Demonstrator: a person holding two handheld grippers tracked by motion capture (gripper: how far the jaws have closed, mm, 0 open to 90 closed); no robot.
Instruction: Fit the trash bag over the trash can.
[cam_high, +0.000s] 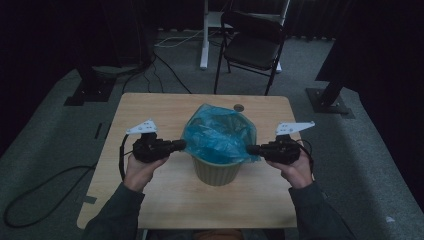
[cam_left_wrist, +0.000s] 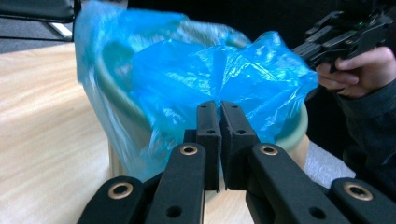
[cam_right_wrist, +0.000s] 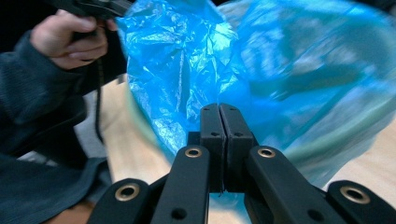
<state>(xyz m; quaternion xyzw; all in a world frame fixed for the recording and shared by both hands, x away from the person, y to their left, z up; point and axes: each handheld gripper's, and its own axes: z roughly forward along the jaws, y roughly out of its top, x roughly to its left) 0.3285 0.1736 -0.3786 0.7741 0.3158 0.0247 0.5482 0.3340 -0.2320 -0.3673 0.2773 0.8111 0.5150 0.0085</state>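
Note:
A pale green bin (cam_high: 216, 172) stands in the middle of the wooden table (cam_high: 150, 110), lined with a crinkled blue plastic bag (cam_high: 220, 132) that puffs up over its rim. My left gripper (cam_high: 181, 145) meets the bag's left edge, and its jaws (cam_left_wrist: 219, 105) are pressed together on the blue film (cam_left_wrist: 210, 65). My right gripper (cam_high: 250, 149) does the same at the bag's right edge, jaws (cam_right_wrist: 219, 108) shut with blue film (cam_right_wrist: 187, 60) around the tips. The bag is drawn out sideways toward both tips. The bin's rim (cam_left_wrist: 294, 130) shows under the film.
A small round disc (cam_high: 239, 107) lies on the table behind the bin. A black folding chair (cam_high: 252, 42) and a white stand leg (cam_high: 204, 35) are on the carpet beyond the table. Cables (cam_high: 50, 185) trail on the floor at left.

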